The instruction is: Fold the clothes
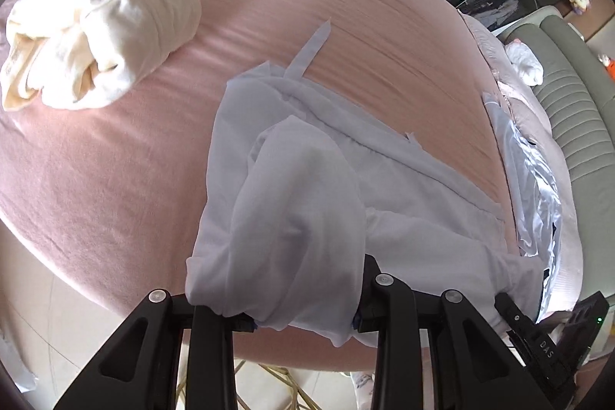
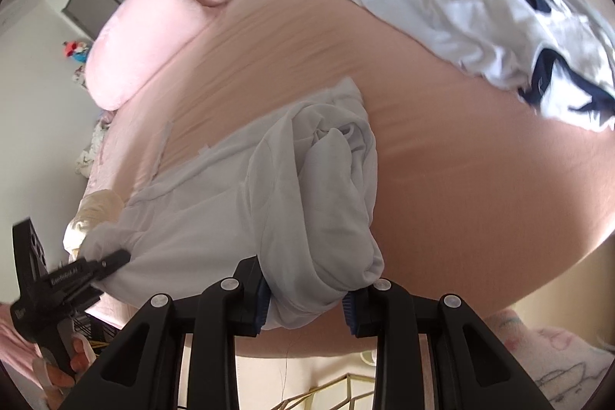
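Observation:
A pale lilac-white garment (image 1: 292,202) lies partly spread on the pink bed (image 1: 115,179), one thin strap pointing away. My left gripper (image 1: 303,319) is shut on a bunched fold of it at the bed's near edge. In the right wrist view the same garment (image 2: 307,187) is gathered into a thick twisted bundle, and my right gripper (image 2: 305,308) is shut on its near end between the blue pads (image 2: 261,306). Each view shows the other tool: the right gripper (image 1: 503,298) pinching cloth at lower right, the left gripper (image 2: 119,258) pinching a corner at lower left.
A rolled cream garment (image 1: 100,33) sits at the bed's far left. A crumpled white and navy garment (image 2: 499,18) lies at the far right, a pink pillow (image 2: 153,25) at the head. A grey padded bench (image 1: 576,125) flanks the bed. A hand (image 2: 65,367) holds the left tool.

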`<action>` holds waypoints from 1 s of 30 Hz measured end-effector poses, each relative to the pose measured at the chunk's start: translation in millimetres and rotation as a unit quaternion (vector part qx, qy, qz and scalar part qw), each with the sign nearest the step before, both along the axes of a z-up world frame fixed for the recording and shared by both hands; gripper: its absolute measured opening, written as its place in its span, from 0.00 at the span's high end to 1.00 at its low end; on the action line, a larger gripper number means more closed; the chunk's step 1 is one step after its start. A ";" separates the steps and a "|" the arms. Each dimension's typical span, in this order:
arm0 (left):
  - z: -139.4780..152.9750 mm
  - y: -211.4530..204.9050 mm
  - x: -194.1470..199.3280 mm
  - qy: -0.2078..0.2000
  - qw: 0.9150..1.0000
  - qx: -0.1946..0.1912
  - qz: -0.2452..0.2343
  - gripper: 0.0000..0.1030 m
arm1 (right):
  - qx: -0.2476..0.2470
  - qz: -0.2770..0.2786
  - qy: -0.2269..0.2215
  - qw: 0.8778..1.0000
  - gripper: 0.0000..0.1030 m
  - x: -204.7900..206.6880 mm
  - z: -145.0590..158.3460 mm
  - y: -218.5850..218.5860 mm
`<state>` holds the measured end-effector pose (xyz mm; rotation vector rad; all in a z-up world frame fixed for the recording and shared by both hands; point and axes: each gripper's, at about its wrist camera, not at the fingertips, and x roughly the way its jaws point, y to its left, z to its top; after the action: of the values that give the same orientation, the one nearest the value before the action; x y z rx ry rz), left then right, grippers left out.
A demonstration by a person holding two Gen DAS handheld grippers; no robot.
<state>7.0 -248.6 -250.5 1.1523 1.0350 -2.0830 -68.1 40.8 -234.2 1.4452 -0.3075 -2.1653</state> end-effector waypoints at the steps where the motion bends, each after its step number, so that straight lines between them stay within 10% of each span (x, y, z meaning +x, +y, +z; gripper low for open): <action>1: -0.1 -0.3 0.9 0.001 1.000 0.001 -0.002 0.72 | -0.001 -0.001 -0.003 1.000 0.71 -0.5 -1.0 0.4; 6: -4.9 -0.9 4.4 -0.006 1.000 0.019 -0.006 0.65 | 0.015 0.000 -0.004 1.000 0.69 -0.5 -4.6 -1.4; 11: -17.0 -3.7 12.5 0.001 0.996 0.082 -0.034 0.31 | 0.024 -0.005 -0.007 1.000 0.52 -0.5 -6.8 -0.6; 13: -16.7 -3.3 18.4 0.011 0.994 0.095 -0.053 0.31 | 0.042 -0.004 0.003 0.999 0.38 -0.3 -6.0 -1.9; 22: -5.6 -8.0 58.5 -0.009 0.995 0.064 -0.070 0.30 | 0.145 -0.004 0.140 0.979 0.32 26.4 36.8 -10.1; 30: -5.7 0.3 81.2 -0.049 0.993 0.026 -0.101 0.30 | 0.164 0.032 0.161 0.973 0.31 47.6 53.3 -22.5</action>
<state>88.2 -248.3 -256.2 1.4230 0.9670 -2.1385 -20.4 18.3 -180.9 1.2127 0.2203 -2.4312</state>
